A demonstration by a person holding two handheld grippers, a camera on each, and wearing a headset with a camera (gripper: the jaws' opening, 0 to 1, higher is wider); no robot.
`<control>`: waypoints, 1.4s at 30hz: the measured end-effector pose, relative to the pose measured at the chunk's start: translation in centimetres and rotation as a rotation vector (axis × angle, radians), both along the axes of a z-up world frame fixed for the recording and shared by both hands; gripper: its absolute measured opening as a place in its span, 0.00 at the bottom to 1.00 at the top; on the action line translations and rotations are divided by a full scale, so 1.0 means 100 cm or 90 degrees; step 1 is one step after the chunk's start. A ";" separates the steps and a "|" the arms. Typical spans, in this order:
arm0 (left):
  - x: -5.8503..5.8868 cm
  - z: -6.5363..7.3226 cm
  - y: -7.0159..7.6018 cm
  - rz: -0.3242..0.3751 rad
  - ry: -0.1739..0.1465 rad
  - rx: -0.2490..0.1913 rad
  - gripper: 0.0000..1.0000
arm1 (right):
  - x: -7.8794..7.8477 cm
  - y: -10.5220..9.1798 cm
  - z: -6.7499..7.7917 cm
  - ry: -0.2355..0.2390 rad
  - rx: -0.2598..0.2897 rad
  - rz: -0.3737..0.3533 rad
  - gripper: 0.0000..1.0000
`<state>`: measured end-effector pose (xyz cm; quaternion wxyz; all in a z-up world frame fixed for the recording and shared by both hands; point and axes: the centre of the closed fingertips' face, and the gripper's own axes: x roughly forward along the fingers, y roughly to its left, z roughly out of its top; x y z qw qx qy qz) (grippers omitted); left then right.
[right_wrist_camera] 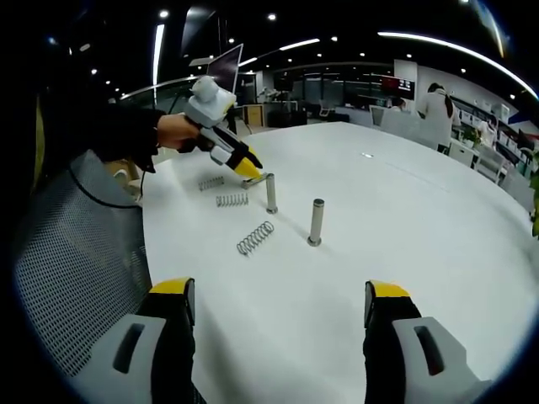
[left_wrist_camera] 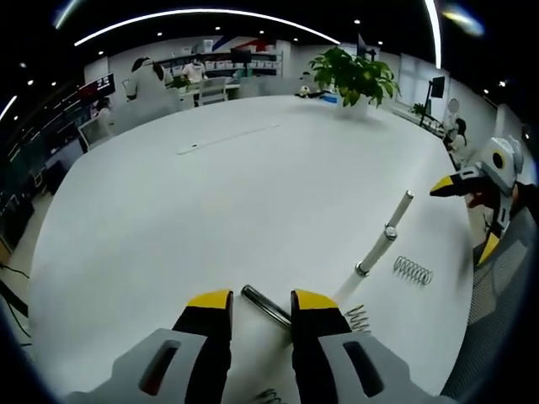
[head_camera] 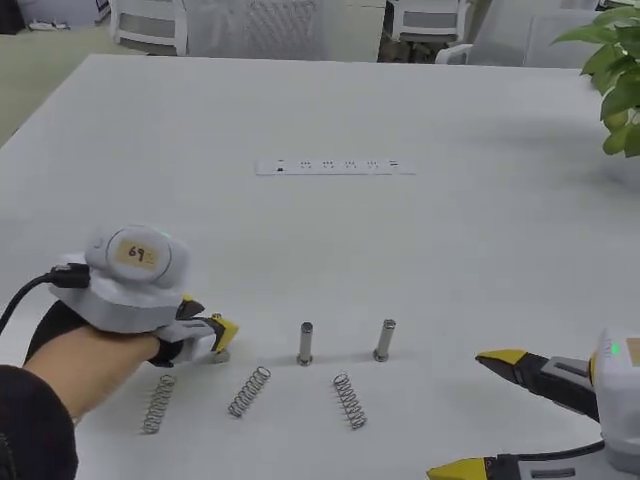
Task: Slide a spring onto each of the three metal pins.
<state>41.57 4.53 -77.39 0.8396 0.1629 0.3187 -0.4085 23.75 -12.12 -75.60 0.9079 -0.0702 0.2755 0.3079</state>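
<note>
Three metal pins stand in a row on the white table [head_camera: 450, 250]. The middle pin [head_camera: 306, 342] [right_wrist_camera: 271, 194] and the right pin [head_camera: 385, 340] [right_wrist_camera: 316, 220] stand bare. My left gripper [head_camera: 220, 334] [left_wrist_camera: 263, 303] is at the left pin [left_wrist_camera: 265, 305]; its jaws stand a narrow gap apart with the pin between them. In front of the pins lie three springs: left [head_camera: 158, 403], middle [head_camera: 249, 391] and right [head_camera: 349, 401] [right_wrist_camera: 255, 237]. My right gripper [head_camera: 478, 412] [right_wrist_camera: 280, 291] hovers wide open and empty to the right of the pins.
A white power strip [head_camera: 333, 166] lies farther back on the table. A green plant [head_camera: 615, 80] stands at the far right. White chairs [head_camera: 150, 25] line the far edge. A grey mesh chair [right_wrist_camera: 76, 278] is near my right gripper.
</note>
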 end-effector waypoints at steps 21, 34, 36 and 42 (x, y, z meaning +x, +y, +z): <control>-0.001 -0.014 -0.001 -0.009 0.018 0.040 0.13 | -0.001 0.000 -0.001 0.004 -0.002 -0.001 0.81; 0.002 -0.014 -0.003 -0.015 0.011 0.052 0.07 | -0.001 -0.001 -0.002 0.006 0.000 -0.003 0.81; 0.003 -0.014 -0.003 -0.017 0.008 0.054 0.09 | -0.001 -0.001 -0.002 0.007 0.000 -0.003 0.81; 0.005 -0.014 -0.005 -0.021 0.003 0.062 0.07 | -0.001 -0.002 -0.003 0.008 -0.002 -0.003 0.81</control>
